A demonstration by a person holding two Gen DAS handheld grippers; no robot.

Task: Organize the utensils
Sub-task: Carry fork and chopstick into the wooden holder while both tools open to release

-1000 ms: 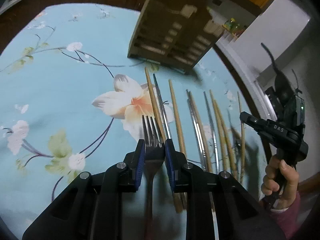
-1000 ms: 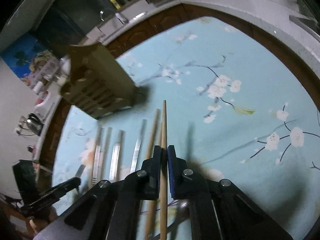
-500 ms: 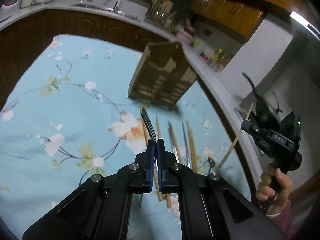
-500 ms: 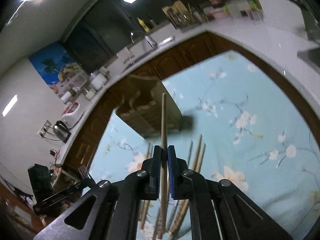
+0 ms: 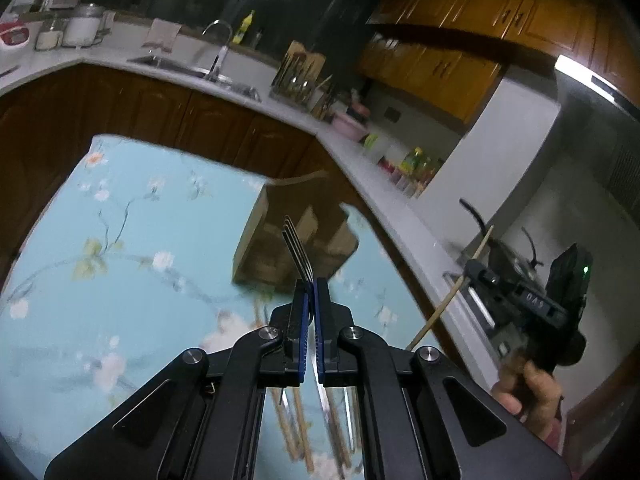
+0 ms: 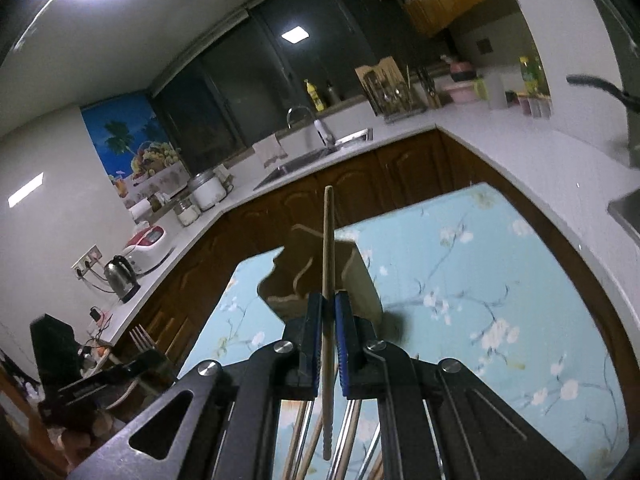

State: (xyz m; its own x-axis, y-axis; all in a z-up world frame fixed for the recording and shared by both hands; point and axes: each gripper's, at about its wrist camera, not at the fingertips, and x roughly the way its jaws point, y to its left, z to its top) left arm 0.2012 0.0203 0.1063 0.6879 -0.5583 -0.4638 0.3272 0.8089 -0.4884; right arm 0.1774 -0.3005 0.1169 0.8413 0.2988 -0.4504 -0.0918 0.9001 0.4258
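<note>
Above a floral blue tablecloth [image 5: 120,240] in a wood-cabinet kitchen, the left gripper [image 5: 311,292] clamps a fork [image 5: 298,250]; the right gripper [image 6: 329,308] pinches a wooden chopstick [image 6: 329,248].

"DAS" on right claw [image 5: 464,276] body

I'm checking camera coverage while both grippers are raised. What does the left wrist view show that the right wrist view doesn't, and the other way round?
Only the left wrist view shows the person's hand gripping the right gripper's handle, and the chopstick seen from the side.

Only the right wrist view shows the kettle, the rice cooker and the palm-tree poster.

Both show the wooden utensil holder on the floral tablecloth, the sink faucet, the fork shut in the left gripper, and more utensils lying below.
</note>
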